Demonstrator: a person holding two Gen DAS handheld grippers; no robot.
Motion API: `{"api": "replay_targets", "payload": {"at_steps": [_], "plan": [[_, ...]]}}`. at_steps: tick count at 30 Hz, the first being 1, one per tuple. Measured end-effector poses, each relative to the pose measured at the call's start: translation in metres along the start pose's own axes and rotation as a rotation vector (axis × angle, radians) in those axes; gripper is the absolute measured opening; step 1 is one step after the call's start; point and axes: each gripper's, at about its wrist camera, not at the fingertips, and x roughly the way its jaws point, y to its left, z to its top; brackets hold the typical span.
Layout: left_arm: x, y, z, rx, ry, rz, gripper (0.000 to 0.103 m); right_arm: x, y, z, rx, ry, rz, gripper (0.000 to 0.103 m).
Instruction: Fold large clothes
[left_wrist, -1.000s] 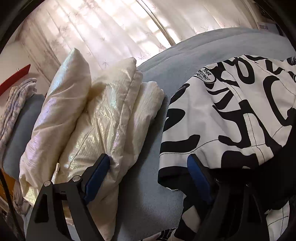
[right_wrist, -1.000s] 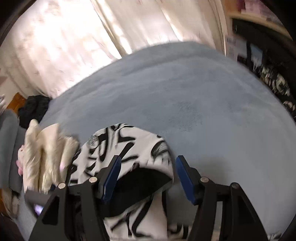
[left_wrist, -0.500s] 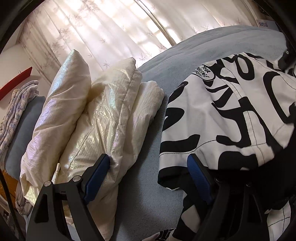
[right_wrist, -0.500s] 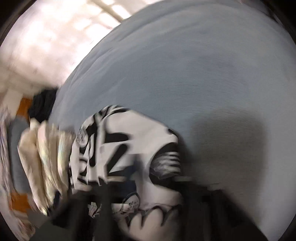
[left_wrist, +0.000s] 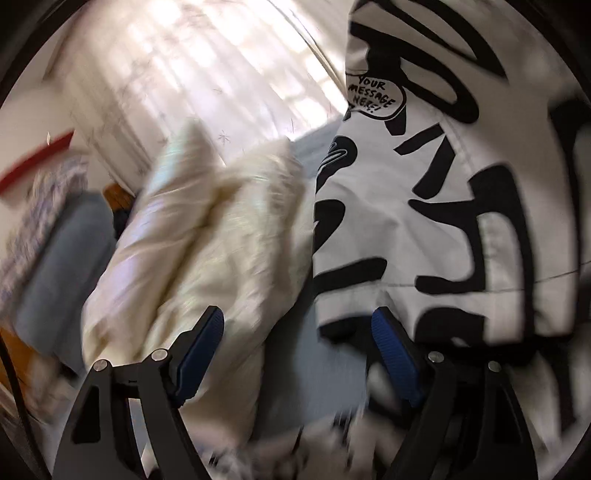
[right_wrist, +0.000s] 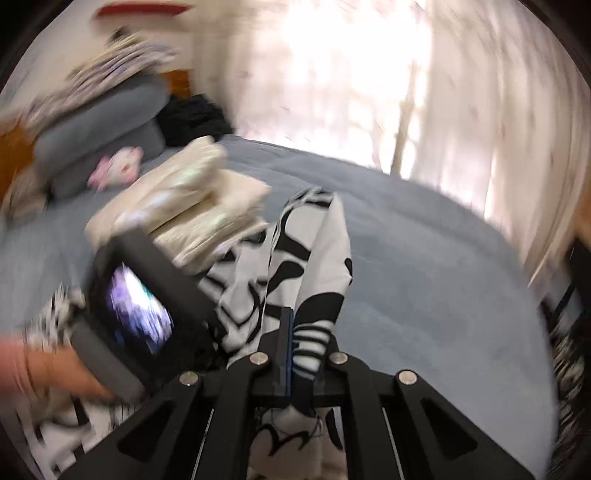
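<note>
The white garment with black graffiti print (left_wrist: 436, 206) hangs lifted at the right of the left wrist view, above the blue-grey bed (left_wrist: 325, 369). My left gripper (left_wrist: 299, 350) is open, its right pad close under the garment's hem, holding nothing. In the right wrist view my right gripper (right_wrist: 291, 350) is shut on a fold of the same garment (right_wrist: 303, 258), which stretches away over the bed (right_wrist: 424, 277). The left gripper's body (right_wrist: 136, 306) and the hand holding it show at the left there.
A folded cream quilt (left_wrist: 192, 251) lies on the bed left of the garment; it also shows in the right wrist view (right_wrist: 192, 210). Grey pillows (right_wrist: 99, 140) and dark clothing (right_wrist: 192, 118) sit at the bed's head. Bright curtains (left_wrist: 207, 81) hang behind.
My right gripper has dropped onto the garment, closed on a fold and pulled it up. The garment now hangs raised. My left gripper stays open and has shifted; both views are blurred.
</note>
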Motion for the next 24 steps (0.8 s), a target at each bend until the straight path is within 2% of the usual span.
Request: {"api": "replay_targets", "payload": {"at_steps": [2, 4, 7, 10, 15, 19, 21, 23, 24], "plan": [[-0.033, 0.032, -0.017, -0.107, -0.019, -0.079, 0.082, -0.027, 0.021, -0.014, -0.094, -0.025, -0.019, 0.004], [-0.060, 0.058, -0.038, -0.161, -0.022, -0.151, 0.082, -0.053, 0.044, -0.035, -0.188, -0.049, -0.050, 0.004], [-0.093, 0.086, -0.066, -0.153, -0.018, -0.213, 0.082, -0.087, 0.078, -0.082, -0.321, -0.058, -0.126, 0.005], [-0.113, 0.109, -0.087, -0.173, -0.003, -0.259, 0.082, -0.103, 0.088, -0.126, -0.323, -0.011, -0.194, 0.009], [-0.117, 0.151, -0.119, -0.306, 0.125, -0.411, 0.082, -0.122, 0.064, -0.187, -0.047, 0.144, -0.212, 0.011], [-0.106, 0.168, -0.133, -0.405, 0.215, -0.519, 0.082, -0.130, 0.047, -0.194, 0.219, 0.173, -0.127, 0.011], [-0.094, 0.170, -0.134, -0.452, 0.274, -0.603, 0.082, -0.134, 0.039, -0.195, 0.369, 0.173, -0.050, 0.022], [-0.083, 0.167, -0.139, -0.503, 0.337, -0.675, 0.082, -0.139, 0.044, -0.202, 0.490, 0.153, 0.010, 0.052], [-0.079, 0.164, -0.140, -0.515, 0.351, -0.690, 0.082, -0.138, 0.041, -0.201, 0.566, 0.136, 0.052, 0.057]]}}
